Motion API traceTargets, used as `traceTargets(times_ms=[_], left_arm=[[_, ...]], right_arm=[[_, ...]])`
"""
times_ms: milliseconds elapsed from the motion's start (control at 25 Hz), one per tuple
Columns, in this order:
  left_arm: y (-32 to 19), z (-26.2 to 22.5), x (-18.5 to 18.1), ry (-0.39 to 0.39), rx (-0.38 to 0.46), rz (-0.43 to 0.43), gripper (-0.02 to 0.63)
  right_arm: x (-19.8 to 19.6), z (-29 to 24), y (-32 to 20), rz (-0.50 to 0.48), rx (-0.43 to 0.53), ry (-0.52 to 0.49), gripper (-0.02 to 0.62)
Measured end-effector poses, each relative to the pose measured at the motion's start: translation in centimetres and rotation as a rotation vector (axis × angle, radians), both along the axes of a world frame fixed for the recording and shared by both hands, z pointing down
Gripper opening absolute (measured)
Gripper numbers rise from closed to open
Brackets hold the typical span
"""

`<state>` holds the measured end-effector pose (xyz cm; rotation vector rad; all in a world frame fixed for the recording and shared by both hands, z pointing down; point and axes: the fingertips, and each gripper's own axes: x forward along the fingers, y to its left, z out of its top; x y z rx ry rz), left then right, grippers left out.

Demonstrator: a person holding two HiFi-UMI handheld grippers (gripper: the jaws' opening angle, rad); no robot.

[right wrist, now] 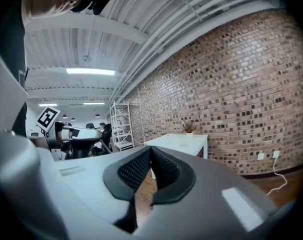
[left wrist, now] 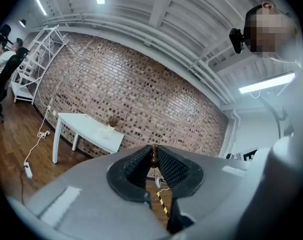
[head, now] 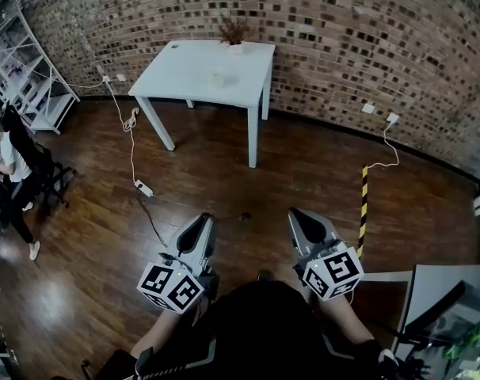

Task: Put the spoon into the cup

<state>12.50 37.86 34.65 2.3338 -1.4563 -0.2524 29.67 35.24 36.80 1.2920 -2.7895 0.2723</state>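
Observation:
Across the room stands a white table (head: 194,76) with a small pale cup (head: 219,77) on its top and a potted dry plant (head: 235,35) behind it. My left gripper (head: 205,218) is held level over the wooden floor, far from the table. In the left gripper view my left gripper (left wrist: 153,153) is shut on a thin brown knobbed piece (left wrist: 153,155), apparently the spoon's handle end. The spoon does not show in the head view. My right gripper (head: 294,213) hovers beside the left one. Its jaws meet at the tips (right wrist: 150,149) with nothing between them.
White shelving (head: 30,74) and a seated person (head: 10,165) are at the left. A power strip (head: 144,188) with its cable lies on the floor. Yellow-black tape (head: 363,208) runs along the floor at the right. A desk corner (head: 442,291) is at the lower right.

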Motion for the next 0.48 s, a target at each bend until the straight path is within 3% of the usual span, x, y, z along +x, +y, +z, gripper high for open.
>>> traceTargets(times_ms=[240, 480], left_arm=[[-4.2, -0.3, 1.7, -0.004, -0.007, -0.013, 0.035], [-8.0, 0.3, 0.1, 0.002, -0.014, -0.014, 0.035]], right_arm=[[0.8, -0.3, -4.4, -0.033, 0.014, 0.004, 0.006], [0.0, 0.0, -8.1, -0.018, -0.005, 0.003, 0.006]])
